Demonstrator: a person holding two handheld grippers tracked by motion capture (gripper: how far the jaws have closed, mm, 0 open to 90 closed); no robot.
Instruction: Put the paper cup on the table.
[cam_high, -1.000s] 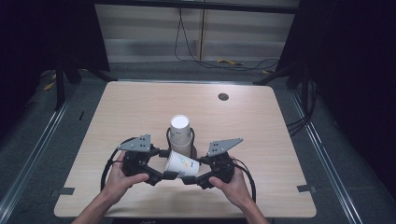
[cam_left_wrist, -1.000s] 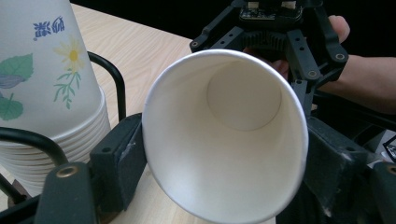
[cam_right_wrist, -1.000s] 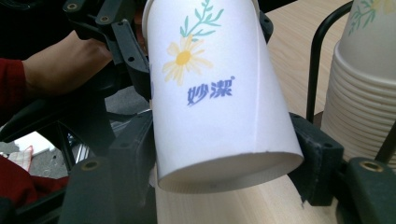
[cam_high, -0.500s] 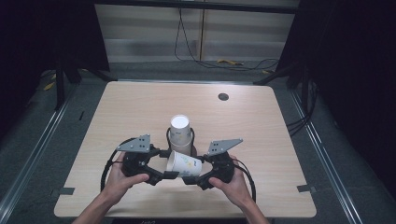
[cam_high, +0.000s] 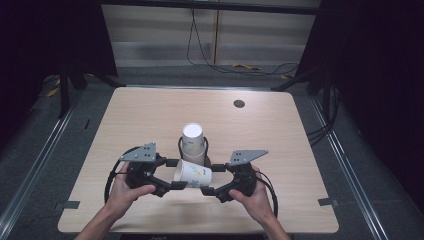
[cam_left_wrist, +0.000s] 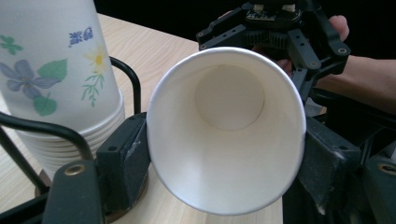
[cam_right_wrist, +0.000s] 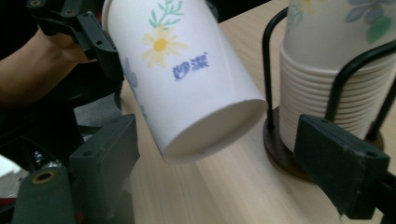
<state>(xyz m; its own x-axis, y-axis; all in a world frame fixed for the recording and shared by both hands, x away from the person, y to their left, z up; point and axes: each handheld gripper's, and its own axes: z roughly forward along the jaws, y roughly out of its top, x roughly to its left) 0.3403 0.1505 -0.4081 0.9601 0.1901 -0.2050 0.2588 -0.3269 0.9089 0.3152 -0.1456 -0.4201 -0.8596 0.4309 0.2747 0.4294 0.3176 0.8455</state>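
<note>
A white paper cup printed with flowers lies on its side just above the table, between my two grippers. My left gripper is shut on its rim; in the left gripper view the cup's open mouth faces the camera with a pad pressed on each side. My right gripper has just been opening. Its pads stand wide apart on either side of the cup's base without touching it. Right behind the cup, a stack of matching cups stands upside down in a black wire holder.
The wooden table has a small dark round cap near its far edge. Cables trail from both grippers across the front of the table. The floor around the table is dark, with black stands and cables at the back.
My right gripper's jaws have spread off the cup's base. The cup stays held by the left gripper. Neither hand has visibly moved.
</note>
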